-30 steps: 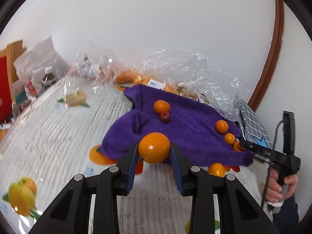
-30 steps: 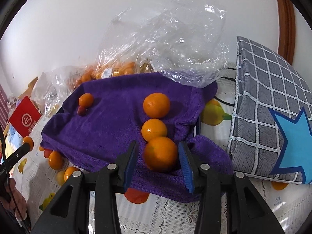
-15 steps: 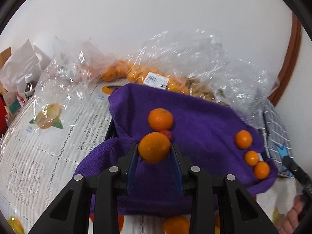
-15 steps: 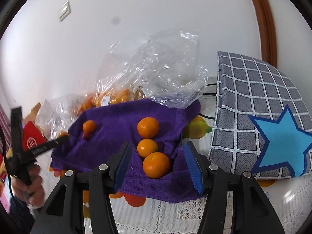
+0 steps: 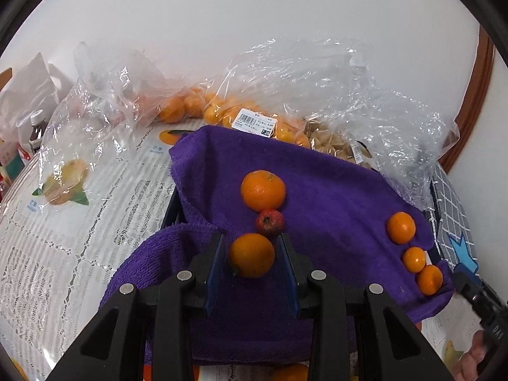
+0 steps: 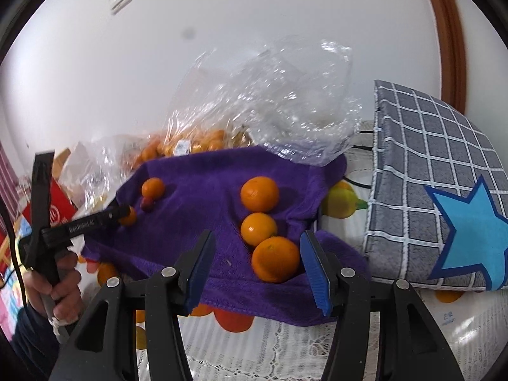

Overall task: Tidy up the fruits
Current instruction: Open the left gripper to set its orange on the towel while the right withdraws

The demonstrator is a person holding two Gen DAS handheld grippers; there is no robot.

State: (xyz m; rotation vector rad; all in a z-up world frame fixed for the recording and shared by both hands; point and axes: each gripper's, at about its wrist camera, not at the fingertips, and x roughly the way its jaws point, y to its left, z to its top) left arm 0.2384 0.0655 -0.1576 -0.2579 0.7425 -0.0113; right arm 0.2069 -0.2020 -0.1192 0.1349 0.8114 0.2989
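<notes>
From the left wrist, the left gripper [image 5: 252,262] pinches a round, dimpled orange [image 5: 251,255] between its blue ribbed pads, above a fuzzy purple towel [image 5: 333,190]. Just ahead on the towel lie a small red fruit [image 5: 270,222] and a larger orange [image 5: 263,190]. Crinkled clear bags [image 5: 317,89] sit behind.

From the right wrist, the right gripper [image 6: 258,265] stands spread, touching nothing; a row of three oranges [image 6: 275,258] rests on the towel, beside a grey checked cushion [image 6: 428,165].

Purple towel [image 5: 333,190] matt terry cloth; bags [image 5: 333,79] glossy crinkled clear plastic; tablecloth [image 5: 63,254] lace-patterned.
</notes>
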